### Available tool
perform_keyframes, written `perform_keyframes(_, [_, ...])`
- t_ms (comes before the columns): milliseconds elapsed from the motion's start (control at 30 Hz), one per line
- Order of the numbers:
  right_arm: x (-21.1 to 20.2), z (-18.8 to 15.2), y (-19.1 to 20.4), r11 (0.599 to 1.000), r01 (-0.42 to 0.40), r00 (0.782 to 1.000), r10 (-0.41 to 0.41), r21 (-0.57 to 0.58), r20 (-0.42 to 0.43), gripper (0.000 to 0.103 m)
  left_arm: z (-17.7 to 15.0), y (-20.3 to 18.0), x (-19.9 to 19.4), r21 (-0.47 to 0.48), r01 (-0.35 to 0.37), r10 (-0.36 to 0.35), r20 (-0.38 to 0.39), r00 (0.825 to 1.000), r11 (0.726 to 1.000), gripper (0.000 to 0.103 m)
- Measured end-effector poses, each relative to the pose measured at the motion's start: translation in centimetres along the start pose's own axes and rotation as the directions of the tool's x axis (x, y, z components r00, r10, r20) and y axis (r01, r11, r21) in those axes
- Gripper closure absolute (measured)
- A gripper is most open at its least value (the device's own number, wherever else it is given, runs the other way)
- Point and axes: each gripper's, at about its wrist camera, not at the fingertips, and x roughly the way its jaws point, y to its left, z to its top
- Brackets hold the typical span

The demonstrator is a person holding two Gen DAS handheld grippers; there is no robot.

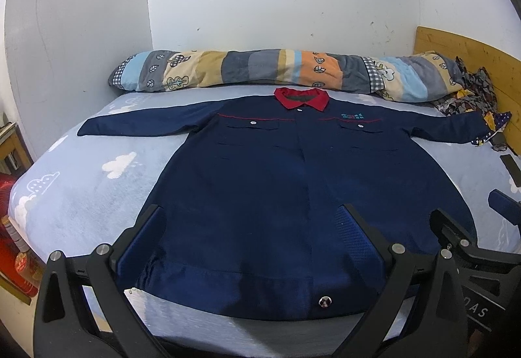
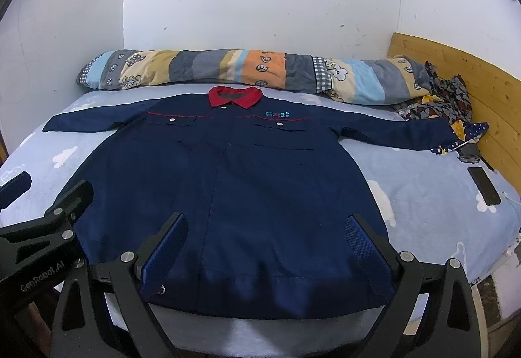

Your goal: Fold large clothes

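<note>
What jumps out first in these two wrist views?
A navy work jacket lies spread flat, front up, across the middle of the light blue cloud-print bedsheet, sleeves out to both sides. Its red collar points at the long patchwork bolster along the wall. Nearest the cameras, the left hand-held gripper and right hand-held gripper both gape open over the hem.

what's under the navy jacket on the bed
The navy jacket lies flat on the light blue cloud-print sheet, which shows all around it. Anything beneath the cloth itself is covered.
</note>
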Motion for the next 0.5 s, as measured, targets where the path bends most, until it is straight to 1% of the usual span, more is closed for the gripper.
perform_keyframes(200, [0.12, -0.10, -0.45, 1.000, 0.011, 1.000, -0.011, 0.007, -0.004, 0.005, 0.02, -0.35, -0.03, 0.030, -0.004, 0.004, 0.000, 1.000, 1.000, 0.000])
perform_keyframes(233, [0.13, -0.13, -0.46, 1.000, 0.013, 1.000, -0.013, 0.006, -0.005, 0.005, -0.17, -0.40, -0.08, 0.014, 0.008, -0.008, -0.005, 1.000, 1.000, 0.000])
perform_keyframes(333, [0.12, -0.17, -0.35, 1.000, 0.013, 1.000, -0.013, 0.004, -0.004, 0.005, -0.33, -0.50, -0.13, 0.014, -0.001, 0.001, 0.008, 1.000, 1.000, 0.000])
perform_keyframes(367, [0.13, -0.18, -0.34, 1.000, 0.015, 1.000, -0.015, 0.003, -0.004, 0.005, -0.52, -0.83, -0.16, 0.010, -0.009, 0.009, 0.034, 0.999, 1.000, 0.000])
perform_keyframes(500, [0.18, -0.28, -0.57, 1.000, 0.016, 1.000, -0.016, 0.004, -0.006, 0.005, -0.49, -0.74, -0.12, 0.006, -0.015, 0.015, 0.026, 1.000, 1.000, 0.000])
